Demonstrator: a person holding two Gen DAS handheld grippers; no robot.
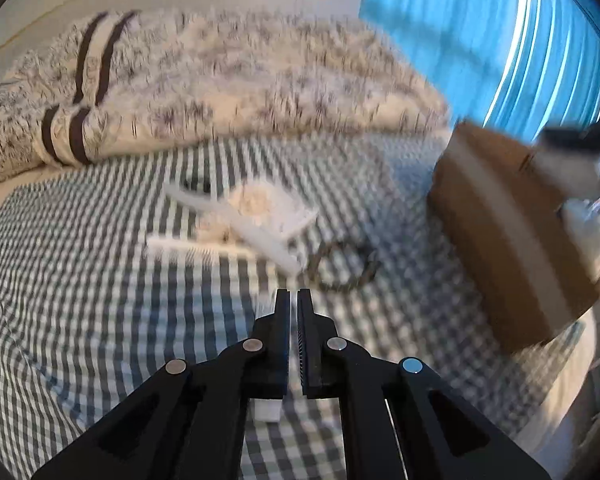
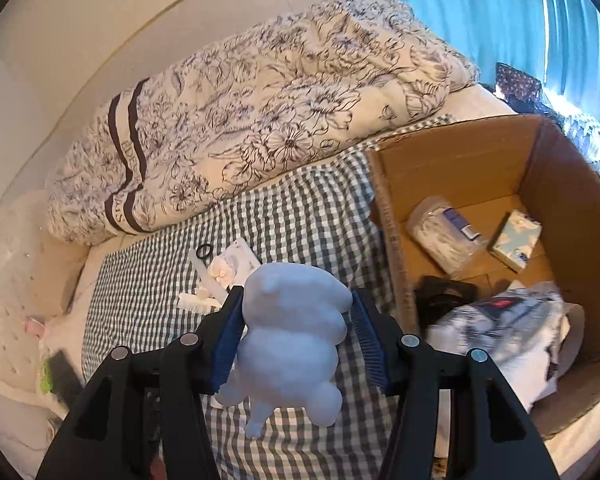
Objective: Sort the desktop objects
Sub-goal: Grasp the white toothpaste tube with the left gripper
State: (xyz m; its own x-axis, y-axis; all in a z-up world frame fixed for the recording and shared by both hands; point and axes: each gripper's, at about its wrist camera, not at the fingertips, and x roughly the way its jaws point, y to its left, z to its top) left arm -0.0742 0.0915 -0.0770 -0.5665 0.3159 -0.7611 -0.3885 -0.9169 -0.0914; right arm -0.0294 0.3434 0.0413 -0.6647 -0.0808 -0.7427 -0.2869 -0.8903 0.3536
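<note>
My right gripper (image 2: 296, 294) is shut on a pale blue soft toy figure (image 2: 292, 332), held above the checked sheet just left of an open cardboard box (image 2: 460, 152). Beyond it lie a black hair tie (image 2: 205, 251), a white bow on a card (image 2: 222, 270) and a white comb (image 2: 198, 302). The left wrist view is blurred. There my left gripper (image 1: 294, 296) is shut, low over the sheet, short of a dark loop (image 1: 342, 266) and the white comb (image 1: 188, 244). A small white block (image 1: 266, 410) shows under its fingers; whether it is held is unclear.
The box holds a bag of cotton swabs (image 2: 440, 236), a tissue packet (image 2: 516, 240), a black item (image 2: 444, 296) and a printed packet (image 2: 508, 328). A folded floral duvet (image 2: 260, 100) lies behind the sheet, and a blue curtain (image 2: 480, 8) hangs at the right.
</note>
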